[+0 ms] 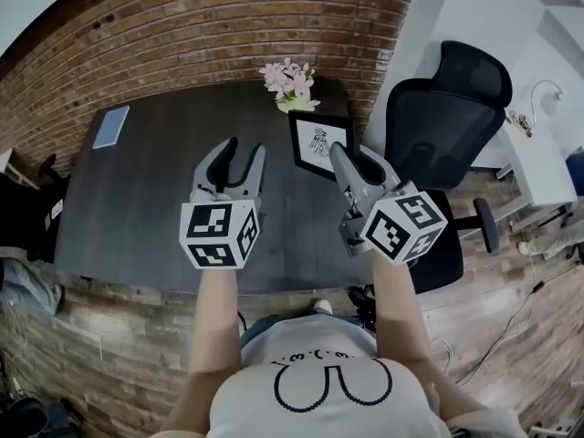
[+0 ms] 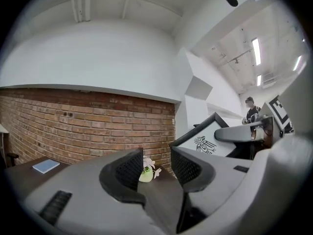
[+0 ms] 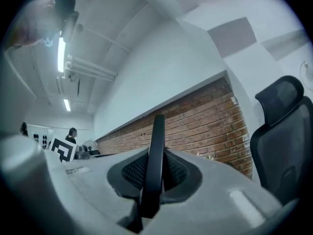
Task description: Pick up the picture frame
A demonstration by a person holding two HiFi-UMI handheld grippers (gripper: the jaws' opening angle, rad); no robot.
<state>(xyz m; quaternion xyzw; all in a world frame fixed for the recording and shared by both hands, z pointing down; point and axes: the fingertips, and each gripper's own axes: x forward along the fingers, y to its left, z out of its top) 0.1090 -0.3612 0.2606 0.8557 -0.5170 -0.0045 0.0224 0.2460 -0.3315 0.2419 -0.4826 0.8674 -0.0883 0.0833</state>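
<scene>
Picture frame [image 1: 319, 146] hangs above the dark surface [image 1: 137, 199]; we clamp its edge in our right hand-held gripper [image 1: 347, 164] to carry it, while the left hand-held gripper [image 1: 243, 158] gapes empty.

Matt table [image 1: 146, 199], rough brick wall [image 1: 228, 35], perhaps plastic picture frame [image 1: 318, 144]

Light: cool and even. Sources: ceiling strip [image 2: 256, 51] above and right of my left gripper [image 2: 156, 160]; second ceiling strip [image 3: 61, 53] up-left of my right gripper [image 3: 155, 168]. Shadows: soft. Edges: fisheye-bent, with black corners. Focus: picture frame [image 3: 157, 131] edge between my right jaws is blurred, close to the lens.
</scene>
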